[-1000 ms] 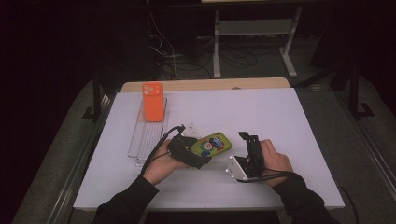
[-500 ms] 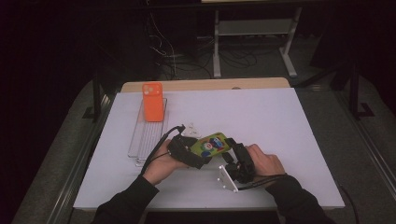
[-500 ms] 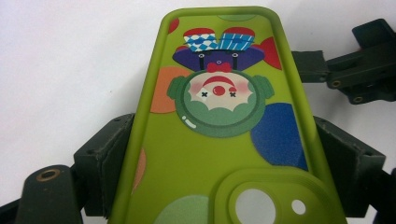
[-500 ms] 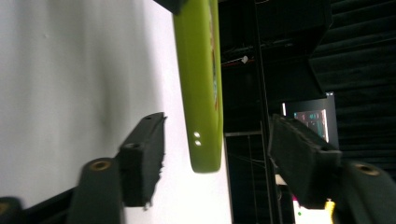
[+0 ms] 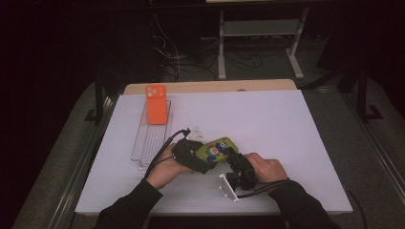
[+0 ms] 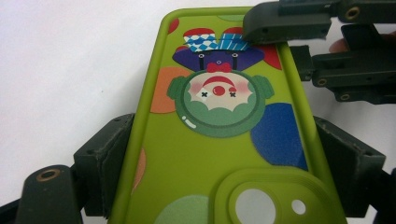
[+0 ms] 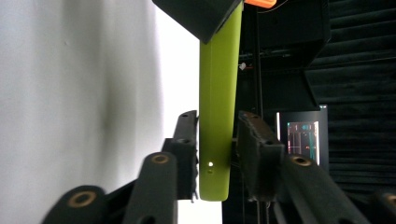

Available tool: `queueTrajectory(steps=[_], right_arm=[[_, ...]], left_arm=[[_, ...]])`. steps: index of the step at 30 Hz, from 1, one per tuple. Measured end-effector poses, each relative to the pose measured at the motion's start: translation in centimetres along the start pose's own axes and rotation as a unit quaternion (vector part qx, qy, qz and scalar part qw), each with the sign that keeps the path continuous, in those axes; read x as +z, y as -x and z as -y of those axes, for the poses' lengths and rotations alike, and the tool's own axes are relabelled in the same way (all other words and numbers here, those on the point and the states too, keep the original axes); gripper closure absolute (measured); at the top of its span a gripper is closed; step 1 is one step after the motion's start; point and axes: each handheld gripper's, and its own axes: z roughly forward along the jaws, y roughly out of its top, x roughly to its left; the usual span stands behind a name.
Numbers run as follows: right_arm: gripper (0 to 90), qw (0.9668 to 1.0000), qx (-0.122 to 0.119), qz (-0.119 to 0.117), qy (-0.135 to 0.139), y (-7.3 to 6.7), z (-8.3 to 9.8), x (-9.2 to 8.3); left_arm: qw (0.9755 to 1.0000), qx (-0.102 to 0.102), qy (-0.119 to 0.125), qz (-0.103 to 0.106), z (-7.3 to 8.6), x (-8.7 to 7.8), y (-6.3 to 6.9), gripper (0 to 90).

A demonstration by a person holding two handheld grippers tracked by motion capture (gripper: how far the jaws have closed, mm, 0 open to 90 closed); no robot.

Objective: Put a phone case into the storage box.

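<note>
Low centre of the high view: our left gripper (image 5: 199,156) pinches the green phone case (image 5: 217,149) by its long edges above the white table (image 5: 286,124); right gripper (image 5: 233,160) jaws, just closing, bracket its thin end, contact unclear

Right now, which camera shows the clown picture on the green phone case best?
The left gripper view: the green phone case shows its whole clown print up close. The high view shows the case small, between both grippers. The right gripper view shows its thin edge.
</note>
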Motion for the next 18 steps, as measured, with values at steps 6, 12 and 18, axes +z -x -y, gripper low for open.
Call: queueTrajectory(steps=[6,12,18], right_arm=[[75.1,1.0000,-0.006,-0.002,0.001,-0.13,-0.04,0.05],[76.1,0.9999,-0.010,-0.012,-0.006,-0.16,-0.15,0.13],[76.5,1.0000,-0.005,-0.006,-0.004,-0.01,-0.14,0.01]], left_arm=[[1.0000,0.003,-0.001,0.000,0.01,-0.01,-0.03,15.3],[1.0000,0.006,-0.002,-0.002,0.06,0.20,-0.03,14.4],[0.9998,0.011,0.012,-0.011,0.15,0.16,0.05,5.5]])
